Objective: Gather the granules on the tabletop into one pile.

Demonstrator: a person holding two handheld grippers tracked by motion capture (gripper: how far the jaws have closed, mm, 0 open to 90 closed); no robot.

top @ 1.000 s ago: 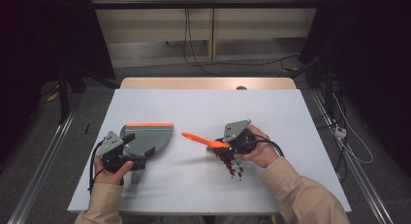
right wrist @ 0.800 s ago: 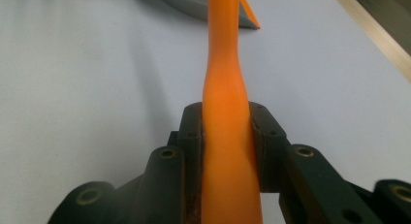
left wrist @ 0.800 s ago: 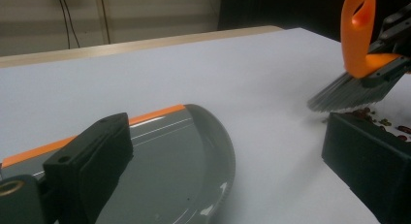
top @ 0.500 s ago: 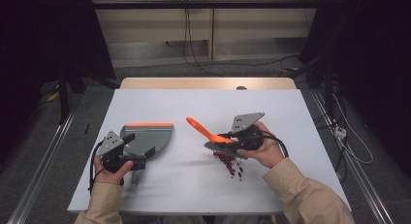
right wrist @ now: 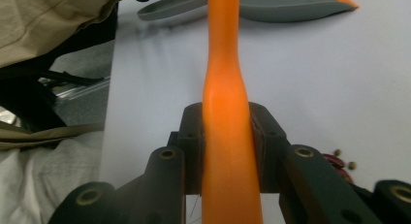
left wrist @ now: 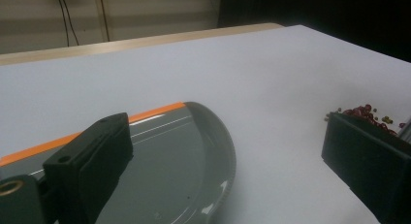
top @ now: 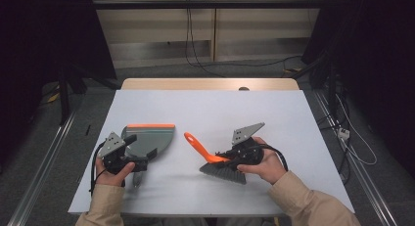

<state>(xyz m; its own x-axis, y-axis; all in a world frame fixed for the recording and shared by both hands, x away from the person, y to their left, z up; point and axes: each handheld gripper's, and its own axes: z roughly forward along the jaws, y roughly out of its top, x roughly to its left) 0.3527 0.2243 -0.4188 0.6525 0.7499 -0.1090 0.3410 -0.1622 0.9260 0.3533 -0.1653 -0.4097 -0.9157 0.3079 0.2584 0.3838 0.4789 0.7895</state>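
Your right hand [top: 266,162] sits at the near right of the surface [top: 293,118], sleeve coming in from the bottom edge, wrist turned so the right tongs [top: 226,157] point left across the surface. They are clamped on the orange handle of the brush [top: 203,147]; in the right gripper view the handle [right wrist: 225,136] runs up between the two pads, which press it from both sides. The brush's dark bristle head lies low against the surface just in front of your hand, while the handle slants up and away toward the far left.

A few small red and yellowish beads [right wrist: 339,158] lie just beside the right tongs.

Your left hand [top: 115,169] rests at the near left, fist wrapped around the left tongs [top: 142,160], which point right along the surface. Their jaws stand wide apart in the left gripper view, with the grey dustpan [left wrist: 184,156] between and below them; whether they touch it you cannot tell from here.

The dustpan [top: 149,138] lies flat just beyond your left hand, its orange lip on the far edge, well apart from the brush.
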